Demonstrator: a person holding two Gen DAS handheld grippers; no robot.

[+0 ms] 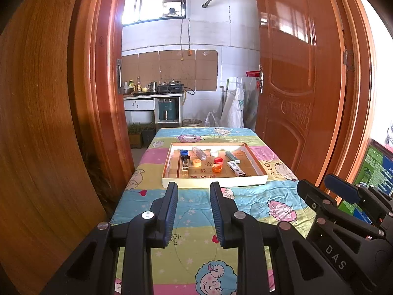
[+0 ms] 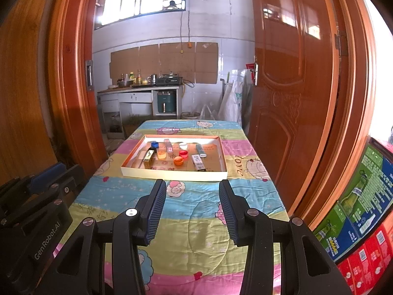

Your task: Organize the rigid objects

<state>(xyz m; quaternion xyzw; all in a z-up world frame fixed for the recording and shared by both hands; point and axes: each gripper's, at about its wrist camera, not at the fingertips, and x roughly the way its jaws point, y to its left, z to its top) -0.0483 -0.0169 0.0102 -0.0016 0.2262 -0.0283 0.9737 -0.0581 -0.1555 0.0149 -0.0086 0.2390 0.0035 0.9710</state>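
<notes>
Both grippers, left [image 1: 194, 189] and right [image 2: 192, 186], hang empty, jaws apart, at the table's [image 2: 196, 221] near edge. Caps and small boxes lie scattered inside the tray [image 1: 213, 184]; sorted or not, I can't tell.

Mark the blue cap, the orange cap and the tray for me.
blue cap [image 2: 154, 144]: right wrist view, on its top.
orange cap [image 2: 178, 161]: right wrist view, on its open middle.
tray [image 2: 172, 175]: right wrist view, on its near outer wall.

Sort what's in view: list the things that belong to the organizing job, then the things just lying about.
Job:
shallow tray
blue cap
red cap
orange cap
white cap
small boxes, e.g.
left gripper, open
right gripper, open

Lying about:
stove
kettle
printed cartons
plastic bags
</notes>
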